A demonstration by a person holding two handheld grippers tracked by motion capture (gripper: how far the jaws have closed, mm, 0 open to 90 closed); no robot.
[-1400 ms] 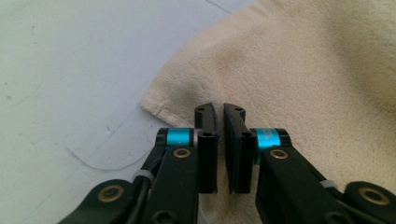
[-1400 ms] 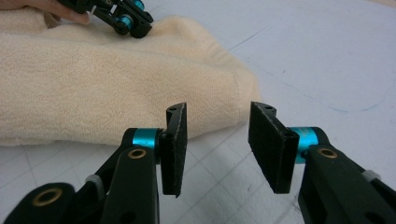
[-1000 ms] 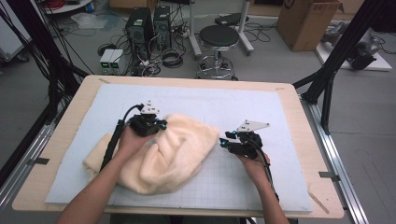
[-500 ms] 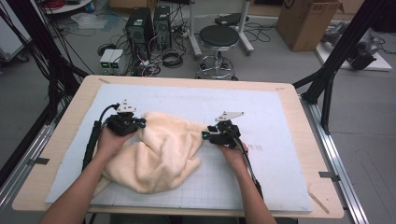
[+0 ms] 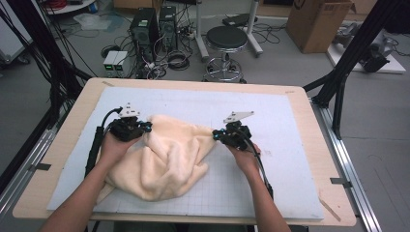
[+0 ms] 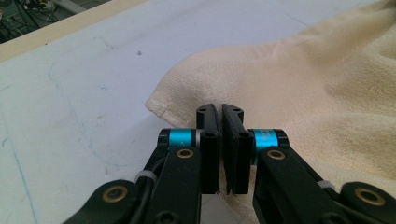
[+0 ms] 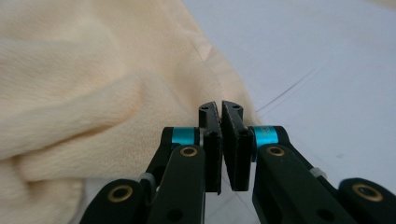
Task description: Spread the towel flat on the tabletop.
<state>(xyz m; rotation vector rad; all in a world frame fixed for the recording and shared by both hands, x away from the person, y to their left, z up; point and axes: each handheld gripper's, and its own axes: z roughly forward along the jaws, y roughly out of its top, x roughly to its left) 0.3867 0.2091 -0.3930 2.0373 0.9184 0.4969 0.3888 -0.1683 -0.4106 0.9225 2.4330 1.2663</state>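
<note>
Cream-coloured and fleecy, the towel (image 5: 164, 159) lies bunched in soft folds on the white gridded mat (image 5: 290, 145) that covers the wooden tabletop (image 5: 319, 140), a little left of the mat's middle. The left gripper (image 5: 140, 126) sits at the towel's far left corner, its jaws pressed together on the cloth's edge; in the left gripper view the hemmed corner (image 6: 161, 105) shows just beyond the closed jaws of that gripper (image 6: 219, 109). The right gripper (image 5: 218, 135) is at the towel's far right edge. Its jaws have just been closing and now stand narrow, and the right gripper view shows them (image 7: 219, 106) pinched on the towel's edge. A round stool (image 5: 227, 38) stands on the floor beyond the tabletop.
</note>
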